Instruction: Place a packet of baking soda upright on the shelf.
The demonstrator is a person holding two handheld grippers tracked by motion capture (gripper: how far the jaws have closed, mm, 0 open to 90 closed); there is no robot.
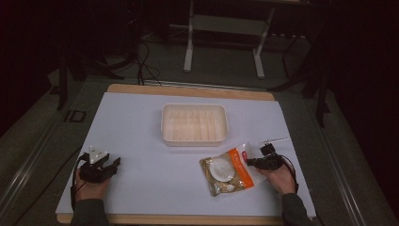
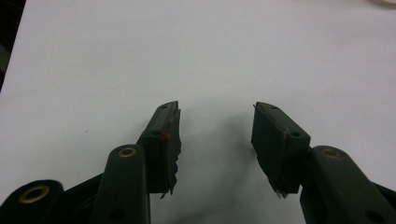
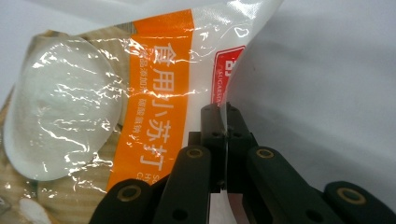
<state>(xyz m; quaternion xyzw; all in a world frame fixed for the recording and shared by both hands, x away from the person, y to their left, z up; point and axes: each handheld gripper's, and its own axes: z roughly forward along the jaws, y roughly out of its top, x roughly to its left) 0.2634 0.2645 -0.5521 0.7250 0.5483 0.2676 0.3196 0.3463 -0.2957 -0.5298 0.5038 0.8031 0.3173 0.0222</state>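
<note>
A clear plastic food packet (image 1: 227, 170) with an orange band and white powder inside lies on the white sheet, right of centre. My right gripper (image 1: 254, 161) is at its right edge, and in the right gripper view the jaws are shut on the packet's (image 3: 140, 98) thin plastic edge, my right gripper (image 3: 226, 108) pinching it between the pads. My left gripper (image 1: 113, 163) rests near the table's front left, held by a hand. The left gripper view has my left gripper (image 2: 215, 109) open over bare white sheet, nothing between its fingers.
A shallow cream tray (image 1: 194, 124) with ribbed dividers sits at the middle back of the white sheet (image 1: 155, 179). The wooden table edge (image 1: 188, 90) runs behind it. Metal stand legs (image 1: 188, 52) rise on the dark floor beyond.
</note>
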